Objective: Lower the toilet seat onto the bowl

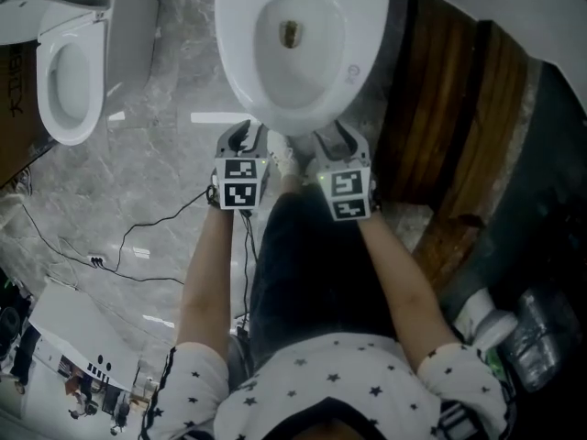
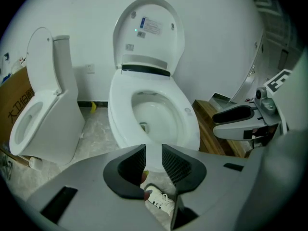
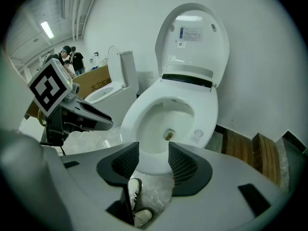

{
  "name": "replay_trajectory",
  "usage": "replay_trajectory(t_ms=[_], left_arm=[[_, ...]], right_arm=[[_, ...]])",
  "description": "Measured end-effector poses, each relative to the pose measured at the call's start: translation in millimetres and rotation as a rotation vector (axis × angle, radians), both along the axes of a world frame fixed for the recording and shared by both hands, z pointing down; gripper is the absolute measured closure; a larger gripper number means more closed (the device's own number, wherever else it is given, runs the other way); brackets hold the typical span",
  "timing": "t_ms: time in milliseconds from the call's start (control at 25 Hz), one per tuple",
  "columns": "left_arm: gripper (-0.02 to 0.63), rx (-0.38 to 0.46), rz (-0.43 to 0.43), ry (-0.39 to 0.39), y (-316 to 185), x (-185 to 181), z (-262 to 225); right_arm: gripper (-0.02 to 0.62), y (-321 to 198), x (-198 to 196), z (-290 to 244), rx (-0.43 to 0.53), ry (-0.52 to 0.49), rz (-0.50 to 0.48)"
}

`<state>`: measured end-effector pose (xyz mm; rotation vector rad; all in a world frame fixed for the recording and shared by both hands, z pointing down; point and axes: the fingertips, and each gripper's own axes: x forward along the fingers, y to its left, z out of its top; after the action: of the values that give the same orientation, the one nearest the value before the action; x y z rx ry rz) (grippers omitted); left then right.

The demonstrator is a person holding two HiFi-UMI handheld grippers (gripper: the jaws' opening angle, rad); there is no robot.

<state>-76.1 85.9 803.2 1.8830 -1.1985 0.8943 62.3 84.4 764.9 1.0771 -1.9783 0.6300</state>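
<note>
Up by the wall (image 2: pixel 216 32), the raised toilet seat (image 2: pixel 119 37) shows only in the gripper views; the left gripper (image 2: pixel 153 160) and right gripper (image 3: pixel 154 162) have jaws apart, holding nothing.

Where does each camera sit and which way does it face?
Head view: on the person's head, looking steeply down at the toilet bowl; forearms, left gripper, right gripper show.
Left gripper view: rides the left gripper, facing bowl and raised toilet seat; own open jaws, right gripper show.
Right gripper view: rides the right gripper, facing the same; own open jaws, left gripper show.
Shared: all three see the bowl and second toilet.
</note>
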Motion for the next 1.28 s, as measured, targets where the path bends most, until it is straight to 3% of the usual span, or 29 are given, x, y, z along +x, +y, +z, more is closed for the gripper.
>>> replay_trajectory(t_ms=[400,960,1280], left_arm=[[0.582,0.114,-0.041,0.005,-29,-2,-102],[0.6,0.236,-0.061,0.045,-48,13,-225],[0.603,0.307,-0.068,0.072,-45,29,-287]], right_arm=[[0.494,-33,-10,-98,0.101,-0.068,0.027],[0.575,-49,-2,-211,0.218,-0.106,0.069],[0.586,-52,4,-279,0.307,-0.153,0.056]])
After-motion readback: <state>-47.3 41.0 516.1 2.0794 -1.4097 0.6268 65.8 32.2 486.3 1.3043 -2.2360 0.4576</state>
